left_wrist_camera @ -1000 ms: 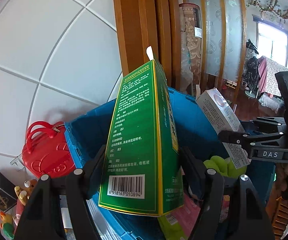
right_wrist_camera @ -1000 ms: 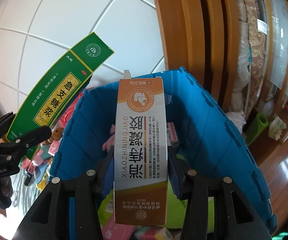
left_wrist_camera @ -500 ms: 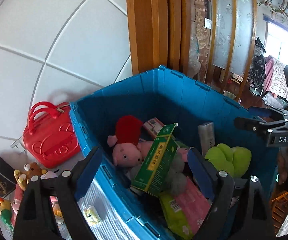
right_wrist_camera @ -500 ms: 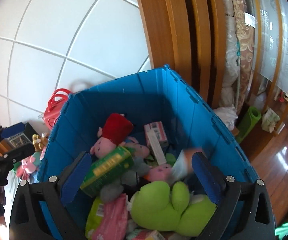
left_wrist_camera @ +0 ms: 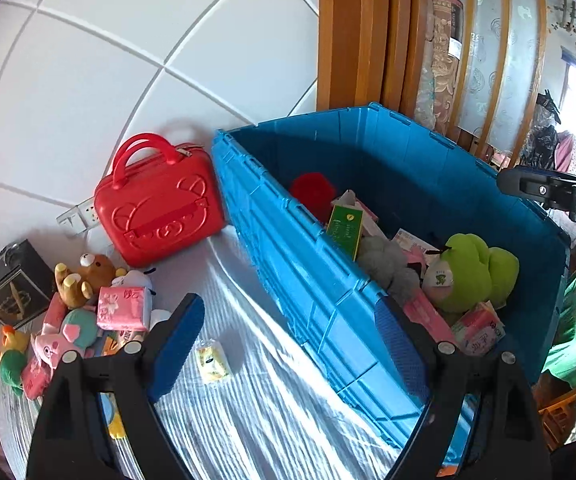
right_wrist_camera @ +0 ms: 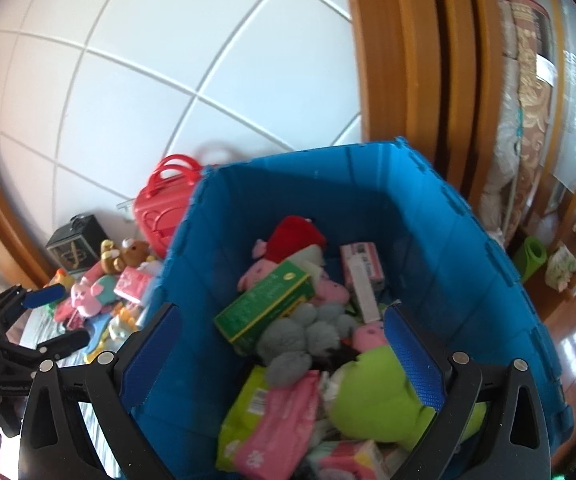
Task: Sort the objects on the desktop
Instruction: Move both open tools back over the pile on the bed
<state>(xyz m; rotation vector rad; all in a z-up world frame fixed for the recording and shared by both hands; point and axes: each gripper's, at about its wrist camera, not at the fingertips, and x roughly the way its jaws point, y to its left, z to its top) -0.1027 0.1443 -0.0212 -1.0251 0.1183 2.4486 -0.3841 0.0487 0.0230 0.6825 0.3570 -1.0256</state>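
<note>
Blue crate (right_wrist_camera: 468, 240) floor buried under toys, box (right_wrist_camera: 362, 266) print too blurred to read

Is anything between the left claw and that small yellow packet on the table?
Nothing visible. The left claw is open and empty, and the small yellow packet lies alone on the striped cloth just ahead, between its fingers.
</note>
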